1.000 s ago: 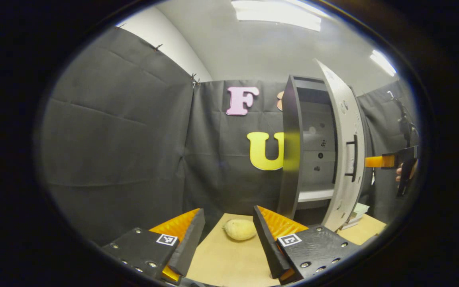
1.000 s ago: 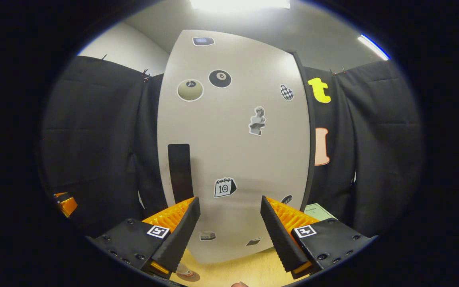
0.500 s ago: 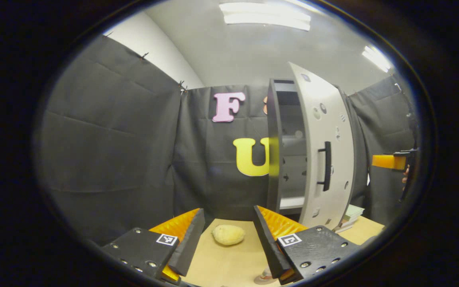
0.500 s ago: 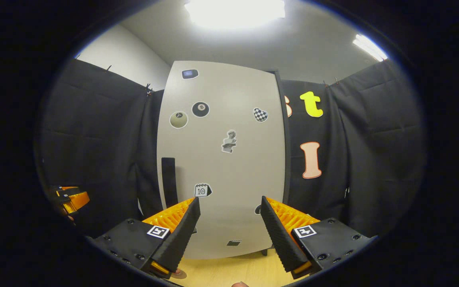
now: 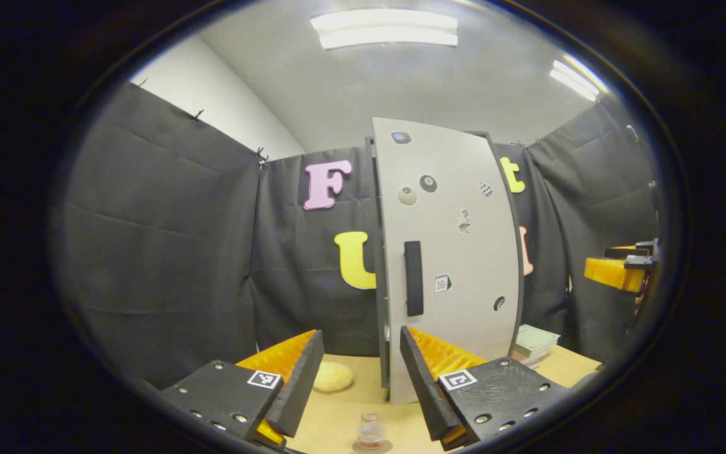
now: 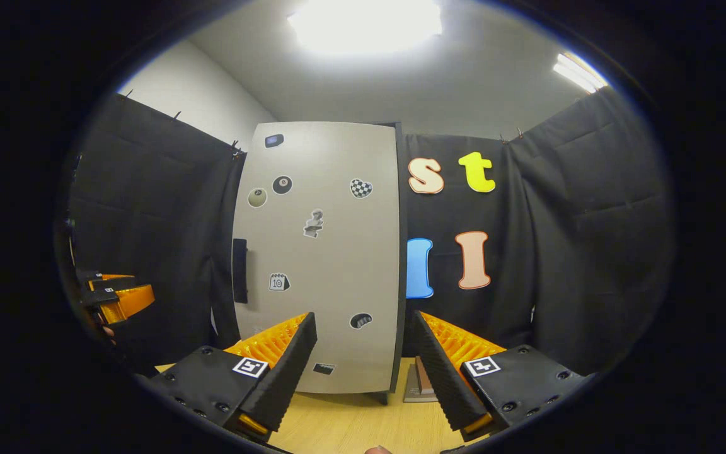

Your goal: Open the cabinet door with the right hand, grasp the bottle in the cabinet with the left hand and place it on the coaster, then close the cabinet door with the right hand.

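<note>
1. Black-curtained booth with a wooden table (image 5: pixel 338 419), and a tall cabinet standing at the back of it.
2. The cabinet door (image 6: pixel 319 252) looks shut or nearly so. In the left gripper view there's maybe a thin gap along the handle (image 5: pixel 413 278) edge, hard to tell.
3. The bottle (image 5: pixel 370 432) sits on the coaster (image 5: pixel 372 447) at the near table edge, right below the left gripper (image 5: pixel 360 378). So I'd say the placing step is done.
4. Left gripper fingers are spread apart, holding nothing.
5. Right gripper (image 6: pixel 363 366) is also spread and empty, hanging clear of the door, facing it.
6. A yellowish lump (image 5: pixel 333 376) sits beside the cabinet and some books (image 5: pixel 534 343) on its other side.
</note>
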`<action>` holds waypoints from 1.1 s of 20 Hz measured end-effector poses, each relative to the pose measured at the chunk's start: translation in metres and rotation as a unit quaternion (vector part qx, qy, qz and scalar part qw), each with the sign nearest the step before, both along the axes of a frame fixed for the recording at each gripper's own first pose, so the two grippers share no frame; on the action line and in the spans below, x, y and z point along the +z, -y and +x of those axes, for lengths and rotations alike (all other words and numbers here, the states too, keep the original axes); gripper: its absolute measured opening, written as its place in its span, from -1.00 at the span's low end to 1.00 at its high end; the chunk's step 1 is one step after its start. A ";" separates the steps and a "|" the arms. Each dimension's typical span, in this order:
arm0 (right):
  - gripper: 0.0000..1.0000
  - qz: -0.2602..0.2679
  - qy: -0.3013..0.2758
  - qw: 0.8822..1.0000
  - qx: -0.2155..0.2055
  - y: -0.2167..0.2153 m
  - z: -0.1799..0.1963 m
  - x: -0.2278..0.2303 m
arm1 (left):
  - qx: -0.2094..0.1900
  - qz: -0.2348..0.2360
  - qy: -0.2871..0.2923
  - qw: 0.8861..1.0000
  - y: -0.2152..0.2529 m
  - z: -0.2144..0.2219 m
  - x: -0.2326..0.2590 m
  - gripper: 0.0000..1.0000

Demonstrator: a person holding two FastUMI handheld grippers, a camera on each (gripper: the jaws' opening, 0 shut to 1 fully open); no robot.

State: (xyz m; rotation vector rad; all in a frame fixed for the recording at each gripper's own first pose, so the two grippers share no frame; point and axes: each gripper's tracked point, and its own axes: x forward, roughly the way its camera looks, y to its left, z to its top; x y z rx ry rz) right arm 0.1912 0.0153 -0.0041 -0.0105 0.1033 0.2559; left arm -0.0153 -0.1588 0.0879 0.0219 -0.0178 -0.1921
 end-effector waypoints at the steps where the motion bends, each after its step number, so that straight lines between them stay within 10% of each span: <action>1: 0.94 0.002 -0.001 1.000 0.001 0.004 -0.003 -0.003 | -0.001 0.000 -0.004 1.000 0.010 -0.007 0.000 0.46; 22: 0.87 0.005 0.033 0.999 -0.028 -0.014 -0.020 0.013 | -0.019 -0.009 -0.009 1.000 -0.015 -0.016 0.000 0.51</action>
